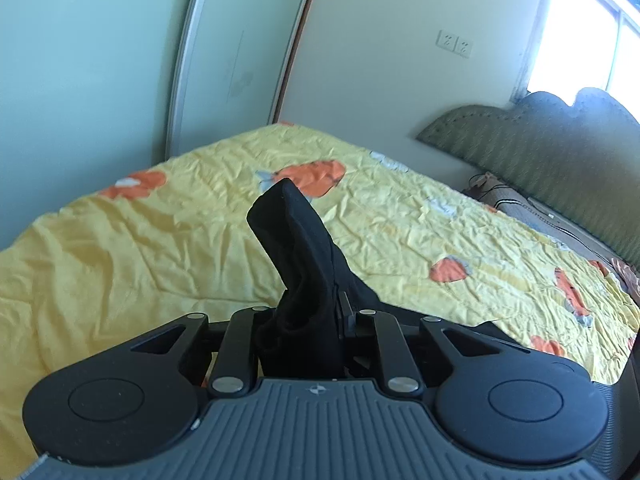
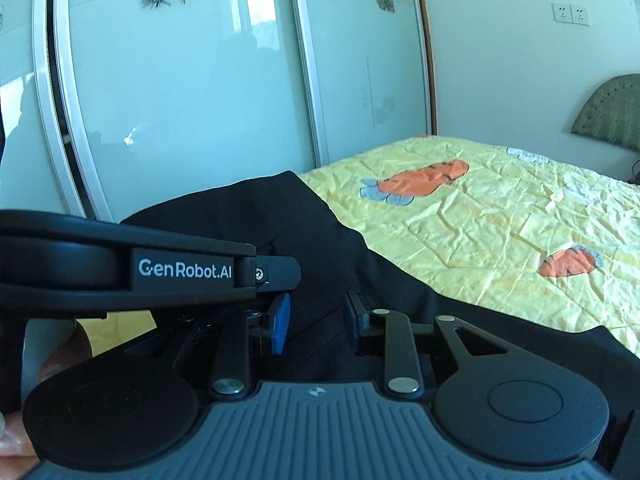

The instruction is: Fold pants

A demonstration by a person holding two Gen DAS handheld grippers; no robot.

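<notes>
Big yellow bedspread with orange carrots covers the bed, green headboard behind, sliding wardrobe doors alongside. The black pants hang lifted over the near edge of the bed. Left claw is clamped on a bunched black fold that sticks up between its jaws. Right claw grips pants cloth between its blue pads.
</notes>
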